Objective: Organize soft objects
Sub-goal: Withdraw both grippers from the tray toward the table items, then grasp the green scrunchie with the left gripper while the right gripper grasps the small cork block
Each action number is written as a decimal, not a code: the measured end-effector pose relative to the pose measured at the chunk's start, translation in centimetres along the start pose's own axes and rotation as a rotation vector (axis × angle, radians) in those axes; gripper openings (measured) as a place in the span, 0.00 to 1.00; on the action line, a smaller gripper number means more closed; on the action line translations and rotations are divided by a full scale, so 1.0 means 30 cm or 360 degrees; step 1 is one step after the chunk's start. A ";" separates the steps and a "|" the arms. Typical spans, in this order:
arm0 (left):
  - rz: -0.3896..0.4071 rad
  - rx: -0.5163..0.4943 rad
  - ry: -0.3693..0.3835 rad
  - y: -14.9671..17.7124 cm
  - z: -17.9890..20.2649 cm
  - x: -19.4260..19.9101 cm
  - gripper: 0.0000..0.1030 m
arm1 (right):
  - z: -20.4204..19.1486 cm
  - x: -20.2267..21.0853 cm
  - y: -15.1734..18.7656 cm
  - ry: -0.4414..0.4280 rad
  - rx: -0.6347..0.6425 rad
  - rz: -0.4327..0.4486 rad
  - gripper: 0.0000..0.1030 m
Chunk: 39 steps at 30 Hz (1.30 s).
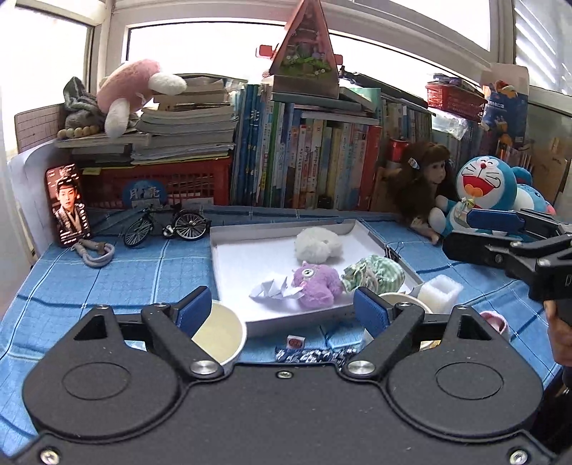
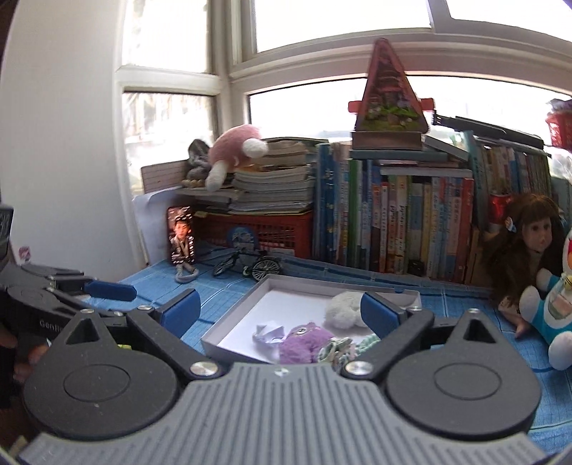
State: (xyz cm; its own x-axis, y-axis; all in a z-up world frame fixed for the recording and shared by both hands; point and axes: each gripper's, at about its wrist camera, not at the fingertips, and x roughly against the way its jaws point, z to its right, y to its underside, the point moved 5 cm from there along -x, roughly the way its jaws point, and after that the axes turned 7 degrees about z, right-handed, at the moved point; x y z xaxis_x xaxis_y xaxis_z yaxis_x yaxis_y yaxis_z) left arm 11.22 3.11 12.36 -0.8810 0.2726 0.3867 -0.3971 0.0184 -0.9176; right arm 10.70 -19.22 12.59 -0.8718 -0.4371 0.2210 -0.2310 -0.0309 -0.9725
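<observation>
Blue-checked cloth over the surface [image 1: 107,279], books and dolls crowding the window side. White shallow tray [image 1: 243,264] at the middle, gathering the soft things in one place: white fluffy pompom [image 1: 316,243] toward the far wall, purple plush monster [image 1: 316,284], green-striped fabric bundle [image 1: 375,275] and folded white paper [image 1: 271,288] bunched at the near edge. Left gripper [image 1: 282,309] and right gripper [image 2: 280,309] both poised short of the tray, jaws wide, nothing between them. Foam cube [image 1: 439,291] and paper cup [image 1: 218,334] outside the tray.

Bright windows [image 2: 339,32] behind book row [image 1: 321,161], blue-checked tabletop [image 1: 125,279].
</observation>
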 end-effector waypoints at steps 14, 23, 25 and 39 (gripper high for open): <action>0.0003 0.0182 -0.0201 0.109 -0.279 0.148 0.87 | -0.284 -0.062 0.086 -0.0242 0.0397 -0.0080 1.00; -0.0117 0.0296 -0.0216 0.268 -0.382 0.140 0.59 | -0.441 -0.144 0.238 -0.0385 0.0540 -0.0280 0.95; -0.0162 0.0327 -0.0176 0.299 -0.384 0.125 0.54 | -0.461 -0.164 0.265 -0.0409 0.0546 -0.0329 0.91; -0.0170 0.0304 -0.0239 0.364 -0.378 0.006 0.63 | -0.455 -0.305 0.360 -0.0306 0.0432 -0.0553 0.59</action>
State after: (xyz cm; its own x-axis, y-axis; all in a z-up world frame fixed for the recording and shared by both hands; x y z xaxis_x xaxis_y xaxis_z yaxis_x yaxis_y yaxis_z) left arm 9.63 14.26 1.37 -0.8540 0.1329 0.5030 -0.5188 -0.1462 -0.8423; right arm 10.28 -3.29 1.07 -0.6614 -0.5171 0.5433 -0.3510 -0.4267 -0.8335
